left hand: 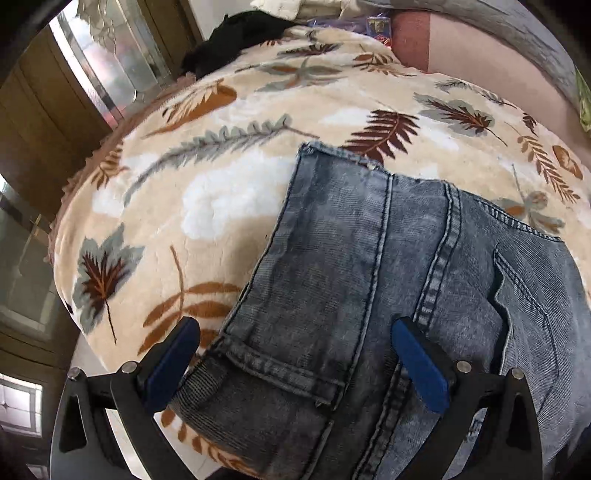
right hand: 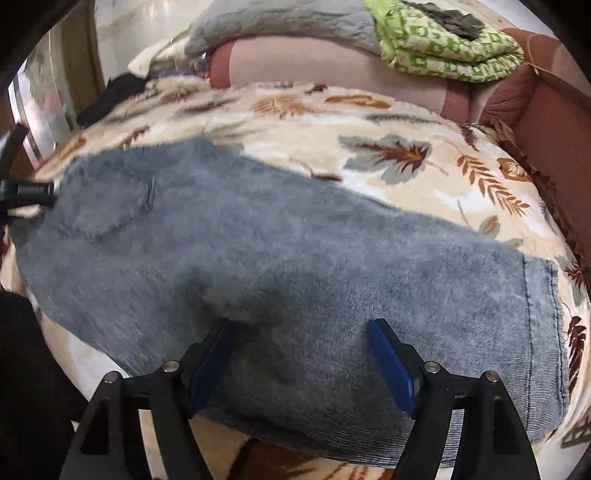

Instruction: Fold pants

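Observation:
Grey-blue jeans [left hand: 354,258] lie on a cream leaf-print blanket [left hand: 192,192]. In the left wrist view the waistband end with a belt loop and back pocket is near, and a hem edge lies folded over at the far side. My left gripper [left hand: 295,343] is open just above the waistband, its blue pads [left hand: 417,362] either side of the denim. In the right wrist view the jeans [right hand: 295,266] stretch left to right, hem at right. My right gripper [right hand: 301,343] is open over the leg. The left gripper [right hand: 26,190] shows at the left edge.
A pink-brown sofa back [right hand: 332,59] runs behind the blanket, with a grey cushion [right hand: 280,22] and a folded green patterned cloth [right hand: 450,48] on it. A black garment [left hand: 236,40] lies at the blanket's far left. Wooden glass-paned doors [left hand: 74,92] stand to the left.

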{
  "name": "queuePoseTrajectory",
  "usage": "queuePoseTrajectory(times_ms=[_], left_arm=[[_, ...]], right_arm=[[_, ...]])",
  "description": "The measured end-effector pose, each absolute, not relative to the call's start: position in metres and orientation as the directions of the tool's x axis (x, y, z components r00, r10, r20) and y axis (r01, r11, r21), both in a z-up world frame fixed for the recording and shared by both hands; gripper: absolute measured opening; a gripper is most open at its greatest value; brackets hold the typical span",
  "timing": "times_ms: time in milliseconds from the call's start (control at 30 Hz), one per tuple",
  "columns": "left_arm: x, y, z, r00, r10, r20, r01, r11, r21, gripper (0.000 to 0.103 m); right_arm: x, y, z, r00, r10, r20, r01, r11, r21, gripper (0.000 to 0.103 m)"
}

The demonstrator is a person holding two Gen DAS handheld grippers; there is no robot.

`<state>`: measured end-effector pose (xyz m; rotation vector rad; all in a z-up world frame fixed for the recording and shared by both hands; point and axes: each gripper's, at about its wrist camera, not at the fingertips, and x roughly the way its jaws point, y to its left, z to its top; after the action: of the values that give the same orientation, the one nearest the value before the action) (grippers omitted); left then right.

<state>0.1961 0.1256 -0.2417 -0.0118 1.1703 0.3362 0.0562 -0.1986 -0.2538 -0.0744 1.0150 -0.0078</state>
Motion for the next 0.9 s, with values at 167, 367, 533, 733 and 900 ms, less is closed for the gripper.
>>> queuePoseTrajectory(times_ms=[167,367,533,733,900], left_arm=[[0.210,0.132,-0.248,0.327,0.244,-0.913,-0.291,0.945,0.149,0.103],[0.200,0.098,-0.224,0.375,0.365,-0.852,-0.259,0.924,0.282,0.103],[0.175,0.041,-0.193,0.500,0.281,-0.819,-0.157,0.960,0.233,0.103],[0.140,-0.051,-0.189,0.545,0.134,-0.828,0.104,0.969,0.225,0.103],[0.109,-0.115,-0.212,0.500,0.049,-0.865,0.302,0.926,0.227,0.103]], right_arm=[[0.047,-0.203,-0.254,0.523,-0.023,-0.852,-0.053,0.997,-0.060,0.081],[0.040,-0.222,-0.246,0.513,0.010,-0.858,-0.040,0.999,-0.012,0.081],[0.030,-0.260,-0.231,0.549,-0.030,-0.835,0.077,0.997,0.015,0.082],[0.018,-0.313,-0.219,0.564,-0.065,-0.823,0.238,0.968,0.087,0.082],[0.007,-0.345,-0.222,0.548,-0.080,-0.833,0.332,0.934,0.129,0.082]])
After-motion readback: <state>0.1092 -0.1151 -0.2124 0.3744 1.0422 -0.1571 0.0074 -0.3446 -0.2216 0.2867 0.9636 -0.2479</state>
